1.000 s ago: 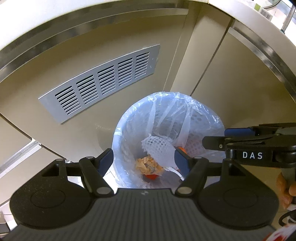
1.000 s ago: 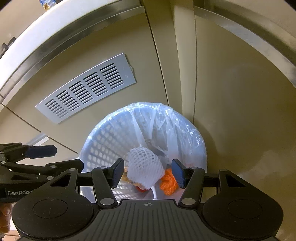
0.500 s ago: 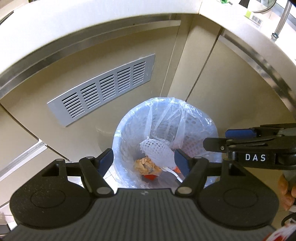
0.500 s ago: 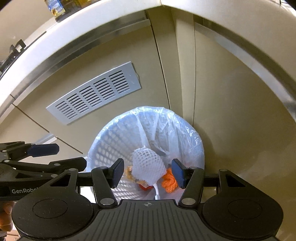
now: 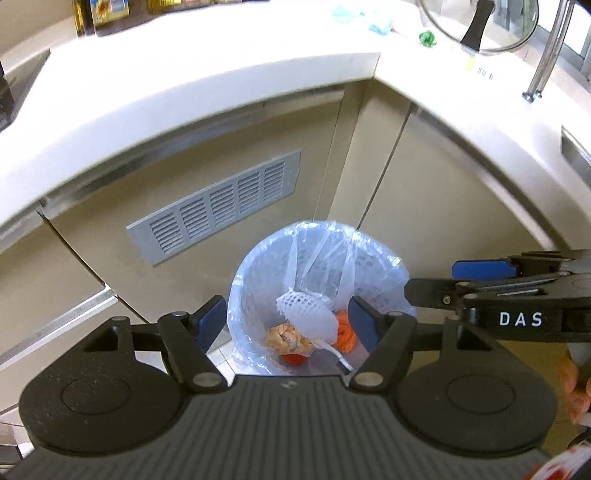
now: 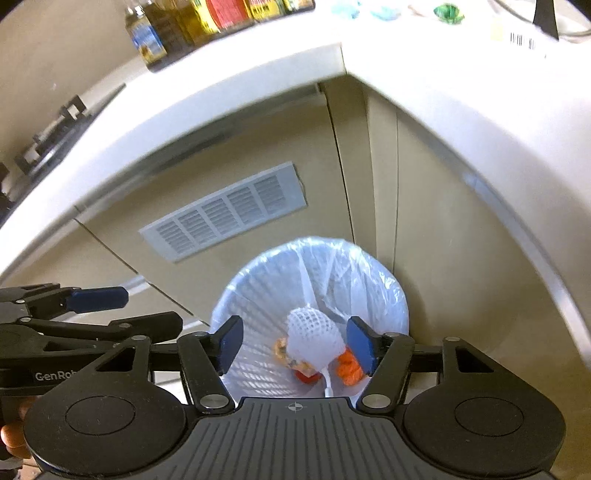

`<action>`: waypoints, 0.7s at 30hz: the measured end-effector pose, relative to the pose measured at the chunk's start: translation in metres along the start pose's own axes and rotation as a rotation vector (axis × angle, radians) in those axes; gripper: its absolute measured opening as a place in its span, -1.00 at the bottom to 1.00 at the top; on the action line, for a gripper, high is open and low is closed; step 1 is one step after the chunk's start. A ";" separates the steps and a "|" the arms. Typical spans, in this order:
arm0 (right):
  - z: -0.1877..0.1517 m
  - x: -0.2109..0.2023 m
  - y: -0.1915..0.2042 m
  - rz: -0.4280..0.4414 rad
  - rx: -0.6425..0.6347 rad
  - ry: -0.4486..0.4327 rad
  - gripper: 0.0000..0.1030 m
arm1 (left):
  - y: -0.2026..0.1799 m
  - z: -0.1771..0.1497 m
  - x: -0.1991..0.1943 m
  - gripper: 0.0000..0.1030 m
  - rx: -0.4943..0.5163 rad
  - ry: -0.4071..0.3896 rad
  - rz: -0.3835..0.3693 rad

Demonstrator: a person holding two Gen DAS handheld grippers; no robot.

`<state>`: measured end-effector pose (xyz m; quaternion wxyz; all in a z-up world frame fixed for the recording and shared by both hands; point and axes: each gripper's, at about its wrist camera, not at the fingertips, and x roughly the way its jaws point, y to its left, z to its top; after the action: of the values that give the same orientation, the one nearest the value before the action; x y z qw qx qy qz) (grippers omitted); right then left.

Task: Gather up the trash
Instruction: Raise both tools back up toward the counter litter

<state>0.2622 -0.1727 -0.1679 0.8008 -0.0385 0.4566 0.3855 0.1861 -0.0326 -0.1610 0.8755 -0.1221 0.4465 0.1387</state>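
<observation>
A white perforated bin lined with a clear plastic bag (image 5: pixel 373 266) (image 6: pixel 258 291) stands on the floor in the corner of the cabinets. Inside lie a white foam net (image 5: pixel 308 314) (image 6: pixel 314 336), a crumpled tan wrapper (image 5: pixel 286 339) (image 6: pixel 284 350), orange peel (image 5: pixel 344 331) (image 6: pixel 347 367) and a red piece (image 5: pixel 295 359). My left gripper (image 5: pixel 286 319) is open and empty, high above the bin. My right gripper (image 6: pixel 295 345) is open and empty above it too. Each shows from the side in the other's view, the right gripper (image 5: pixel 461 280) and the left gripper (image 6: pixel 110 310).
Beige cabinet doors with a grey vent grille (image 5: pixel 218 210) (image 6: pixel 225 212) stand behind the bin. The white countertop (image 5: pixel 207 74) (image 6: pixel 424 74) carries bottles (image 6: pixel 147 37), a green scrap (image 5: pixel 427 37) (image 6: pixel 448 13), blue scraps (image 5: pixel 376 22), a glass lid (image 5: pixel 480 26) and a faucet (image 5: pixel 546 55).
Both grippers have risen and pulled back from the bin; it looks smaller and the countertop has come into view. Both stay open and empty.
</observation>
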 end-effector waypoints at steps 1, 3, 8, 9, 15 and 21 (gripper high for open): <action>0.001 -0.006 0.001 0.005 -0.001 -0.011 0.25 | -0.002 0.001 -0.005 0.35 0.002 -0.007 0.001; 0.004 -0.019 0.001 0.013 -0.003 -0.032 0.26 | -0.005 0.004 -0.016 0.35 0.002 -0.023 0.001; 0.010 -0.050 0.001 0.023 -0.002 -0.087 0.30 | -0.017 0.013 -0.042 0.35 0.004 -0.075 0.002; 0.011 -0.057 0.000 0.022 0.000 -0.099 0.30 | -0.021 0.015 -0.046 0.35 0.005 -0.086 0.001; 0.017 -0.097 -0.013 0.004 0.022 -0.175 0.37 | -0.039 0.031 -0.070 0.35 0.021 -0.157 -0.011; 0.022 -0.132 -0.034 -0.043 0.074 -0.244 0.44 | -0.060 0.051 -0.080 0.35 0.051 -0.218 -0.036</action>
<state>0.2622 -0.2637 -0.0644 0.8594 0.0287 0.3689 0.3530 0.2004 -0.0819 -0.0614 0.9240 -0.0919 0.3499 0.1238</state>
